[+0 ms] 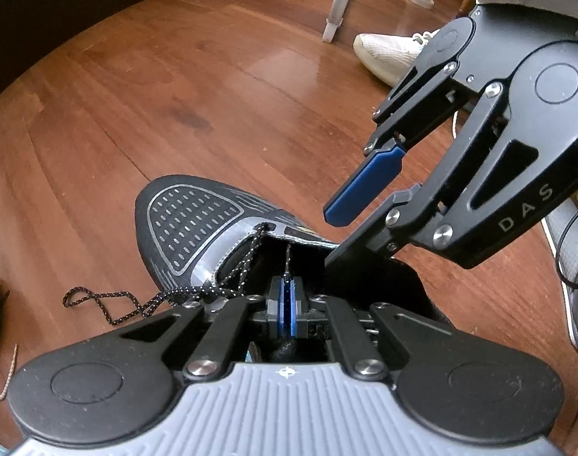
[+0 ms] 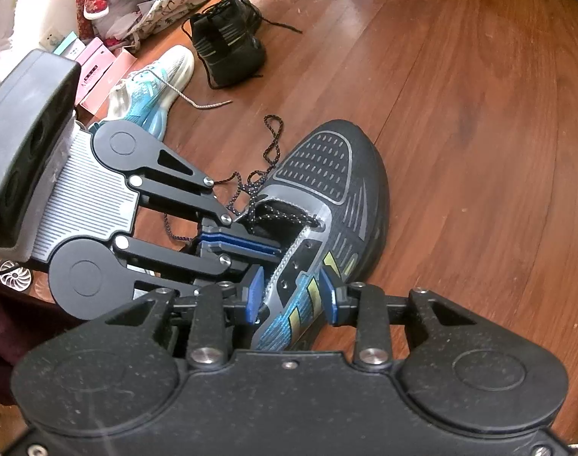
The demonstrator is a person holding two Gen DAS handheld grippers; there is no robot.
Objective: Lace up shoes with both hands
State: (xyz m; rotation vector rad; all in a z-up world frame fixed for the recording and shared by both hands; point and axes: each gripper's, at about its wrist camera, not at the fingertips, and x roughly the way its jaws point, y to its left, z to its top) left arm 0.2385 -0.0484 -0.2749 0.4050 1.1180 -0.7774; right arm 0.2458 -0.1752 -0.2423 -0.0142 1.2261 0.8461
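Where the wooden floor lies bare, the shoe I am lacing rests on its sole, toe pointing away from both of my tools. Its upper is black to dark grey; the toe carries a panel outlined in silver and filled with rows of short silver dashes. Silver trim borders the lacing opening, and the eyelet strip on the side nearest my right tool shows a row of small empty holes. Lower on that flank sit blue mesh and slanted yellow-green stripes.

The lace is black with pale flecks. It passes through the eyelets nearest the toe only; a loose length trails off the shoe's side and lies looped on the floor.

My left gripper is fully closed, its blue pads pressed flat together above the shoe's opening. A thin lace strand runs down toward the pads, but I cannot tell whether it is pinched there.

My right gripper stands at a narrow-to-medium gap and straddles the shoe's near side wall, one blue pad inside the opening and one outside at the striped flank. Whether the pads press on the wall I cannot tell.

Other shoes lie well apart: a black pair and a white-and-turquoise shoe.
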